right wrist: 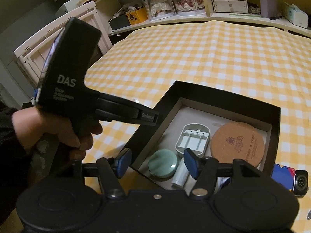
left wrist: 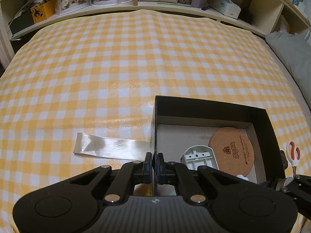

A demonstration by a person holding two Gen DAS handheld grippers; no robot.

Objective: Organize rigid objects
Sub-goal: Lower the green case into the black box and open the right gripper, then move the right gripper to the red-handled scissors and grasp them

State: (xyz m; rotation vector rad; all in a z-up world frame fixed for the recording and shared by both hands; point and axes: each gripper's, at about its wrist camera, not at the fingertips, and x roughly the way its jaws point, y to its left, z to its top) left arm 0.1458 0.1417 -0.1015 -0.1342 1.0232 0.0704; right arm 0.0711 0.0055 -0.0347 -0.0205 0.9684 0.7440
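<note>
The left gripper (left wrist: 155, 160) fingers pinch the black box's (left wrist: 210, 104) left wall while the right gripper (right wrist: 153, 162) fingers, spread and empty above the green compact (right wrist: 162, 166), could snag that near wall and tip the box

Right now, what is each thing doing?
left gripper: shut on the box wall
right gripper: open, holding nothing
black box: open, no lid
cork coaster: flat in the box
scissors: outside the box
watch: outside the box

Matt black cardboard box (right wrist: 273, 136), rough cork coaster (right wrist: 237, 143), glossy satin ribbon (left wrist: 108, 147), checked tablecloth (left wrist: 116, 68)
</note>
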